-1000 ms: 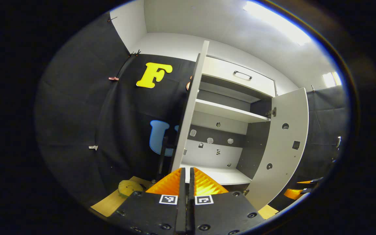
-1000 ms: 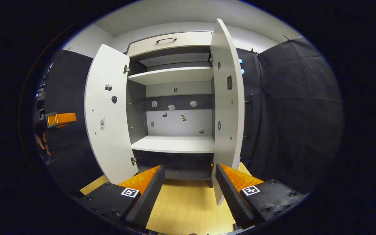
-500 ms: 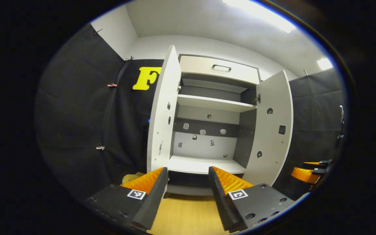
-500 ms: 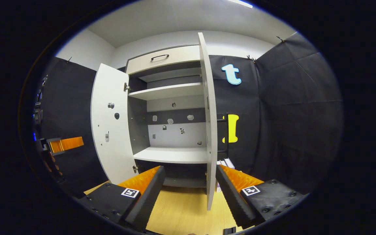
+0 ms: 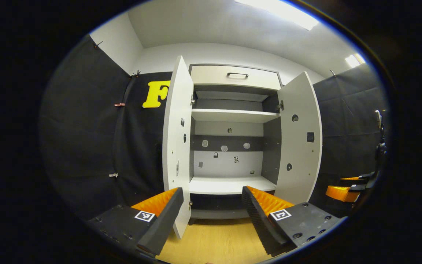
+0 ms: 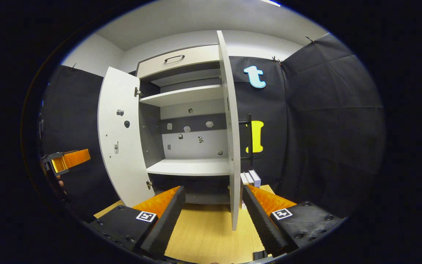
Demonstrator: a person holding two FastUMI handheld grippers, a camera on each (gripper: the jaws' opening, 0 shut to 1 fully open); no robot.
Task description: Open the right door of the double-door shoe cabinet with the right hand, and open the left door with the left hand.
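Note:
The white shoe cabinet stands ahead with both doors swung out and its shelves bare. In the left gripper view the left door is just beyond my left gripper, which is open and holds nothing. The right door hangs wide open, and my right gripper shows far right. In the right gripper view the right door is seen nearly edge-on above my right gripper, open and touching nothing. The left door stands open, with the left gripper at the far left.
A light wooden floor lies in front of the cabinet. A drawer with a dark handle tops the cabinet. Small boxes sit on the floor behind the right door. Black cloth walls close in on both sides.
My left gripper was shut close to the left door's edge; it has opened and drawn back. The right gripper's view has shifted, so the right door now looks edge-on.

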